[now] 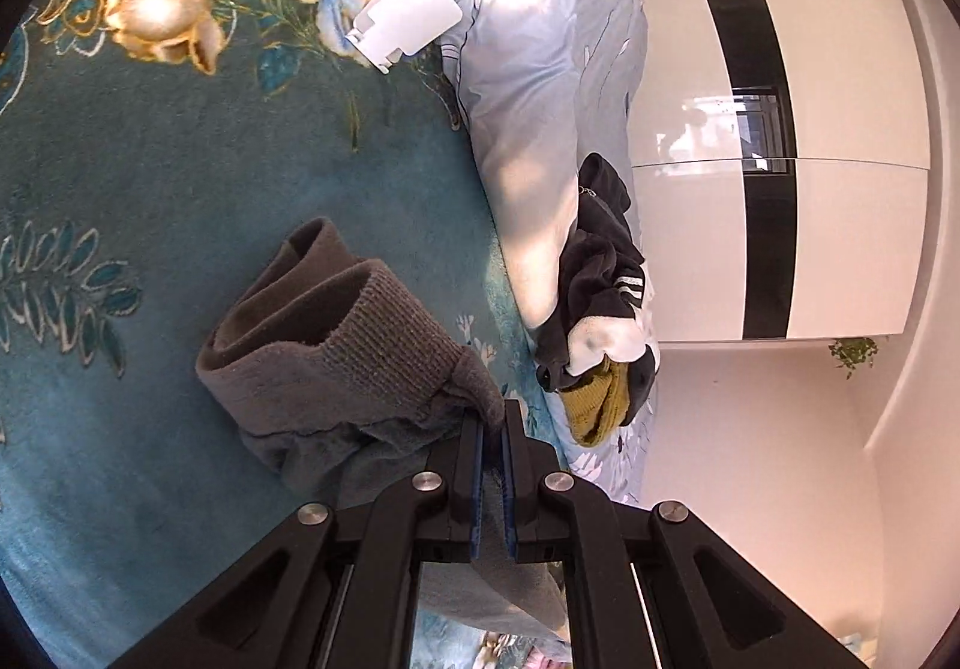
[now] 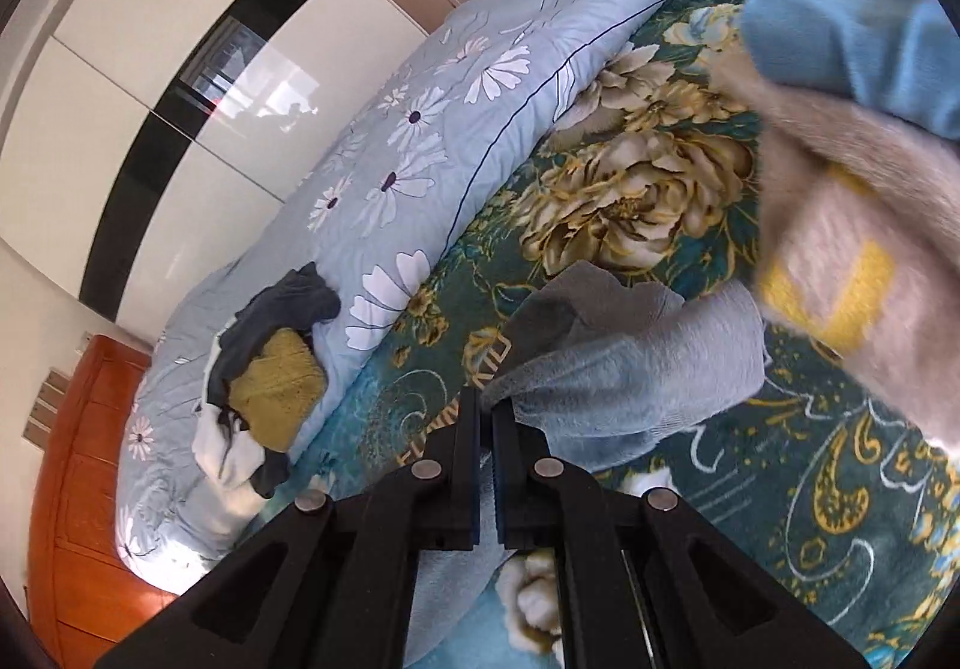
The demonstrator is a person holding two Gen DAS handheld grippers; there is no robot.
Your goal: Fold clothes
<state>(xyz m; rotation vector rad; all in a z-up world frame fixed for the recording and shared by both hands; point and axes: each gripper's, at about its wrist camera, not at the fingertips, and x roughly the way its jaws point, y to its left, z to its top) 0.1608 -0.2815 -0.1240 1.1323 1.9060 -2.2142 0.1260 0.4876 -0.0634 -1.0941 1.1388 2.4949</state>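
Pinching one grey garment (image 1: 336,345) between them, the closed left gripper (image 1: 493,429) and right gripper (image 2: 486,417) hold it stretched lengthwise.

Sunlit bedroom: glossy white wardrobe (image 1: 840,159), teal floral bedspread (image 1: 150,189), pale walls.

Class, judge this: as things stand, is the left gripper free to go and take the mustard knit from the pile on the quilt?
Probably not yet: the left gripper is shut on the grey garment, though the mustard knit lies exposed.

Grey fleece garment (image 1: 336,351) hangs bunched; cuff open.
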